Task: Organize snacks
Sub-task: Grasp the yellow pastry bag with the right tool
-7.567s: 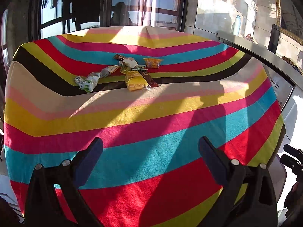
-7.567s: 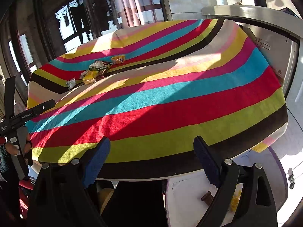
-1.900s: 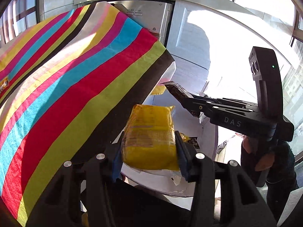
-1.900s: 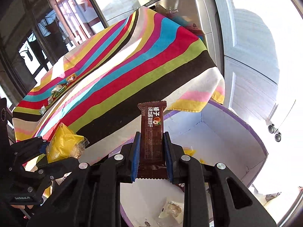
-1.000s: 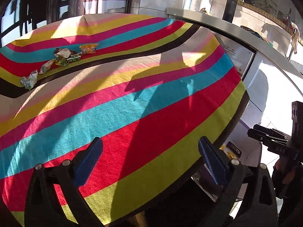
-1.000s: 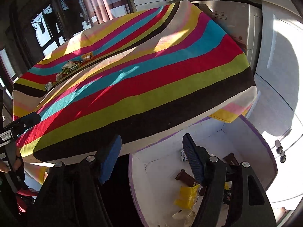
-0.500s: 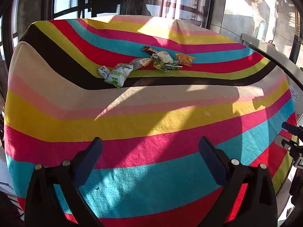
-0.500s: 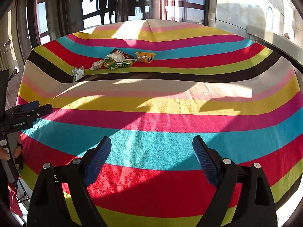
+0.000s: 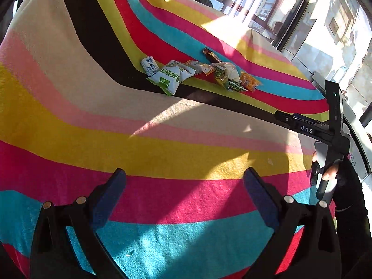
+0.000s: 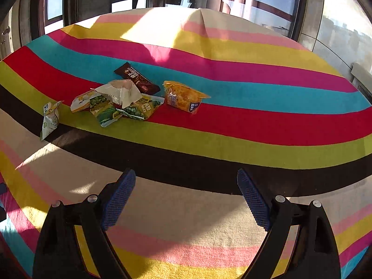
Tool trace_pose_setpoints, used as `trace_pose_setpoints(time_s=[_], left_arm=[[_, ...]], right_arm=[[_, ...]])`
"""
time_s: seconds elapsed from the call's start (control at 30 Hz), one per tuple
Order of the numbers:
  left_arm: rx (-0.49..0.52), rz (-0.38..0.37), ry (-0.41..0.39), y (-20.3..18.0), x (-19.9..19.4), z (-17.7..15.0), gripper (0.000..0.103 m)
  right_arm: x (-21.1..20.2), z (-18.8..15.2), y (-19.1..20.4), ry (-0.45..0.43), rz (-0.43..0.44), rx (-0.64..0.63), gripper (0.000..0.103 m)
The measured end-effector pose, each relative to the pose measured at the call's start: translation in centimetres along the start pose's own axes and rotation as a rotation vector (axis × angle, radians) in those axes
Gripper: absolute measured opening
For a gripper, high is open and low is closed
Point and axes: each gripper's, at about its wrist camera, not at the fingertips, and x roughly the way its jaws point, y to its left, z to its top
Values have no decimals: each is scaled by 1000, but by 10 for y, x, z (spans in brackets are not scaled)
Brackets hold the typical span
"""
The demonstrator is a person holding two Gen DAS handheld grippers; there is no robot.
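Only left view shows right gripper (image 9: pixel 282 116); both grippers wide, empty; snacks (image 10: pixel 121 97) ahead.

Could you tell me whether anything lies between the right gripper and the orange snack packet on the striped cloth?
Nothing visible does. Only bare striped tablecloth separates the open right gripper from the orange snack packet; the other wrappers lie to its left.

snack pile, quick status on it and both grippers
Left gripper open, empty. Right gripper open, empty. Snack pile loose on the striped cloth, well ahead of both. Path clear.
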Motion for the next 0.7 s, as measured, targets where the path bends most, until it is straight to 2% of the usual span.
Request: trace_pose_setpoints(time_s=[0.23,0.4,0.5,0.53,0.63,0.67,0.7], left_arm=[[1,-26,-1,-1,0,-1,101],[-1,-27,-1,-2,-1,-1,101],[0,-26,0,-2,0,0,101],[0,-25,0,-2,0,0,101],[1,-26,1,-2,1,0,101],[1,-26,1,-2,1,0,101],[1,-26,1,-3,0,-1,101]], right_arm=[[72,52,-3,58,-8,-174,87],[101,86,-2,60,75,-285,87],[115,99,-5,73,159,-289,84],[118,102,-8,80,194,-269,82],[119,99,-19,92,291,-188,67],[115,95,-21,81,289,-176,59],[109,91,-22,79,274,-164,58]])
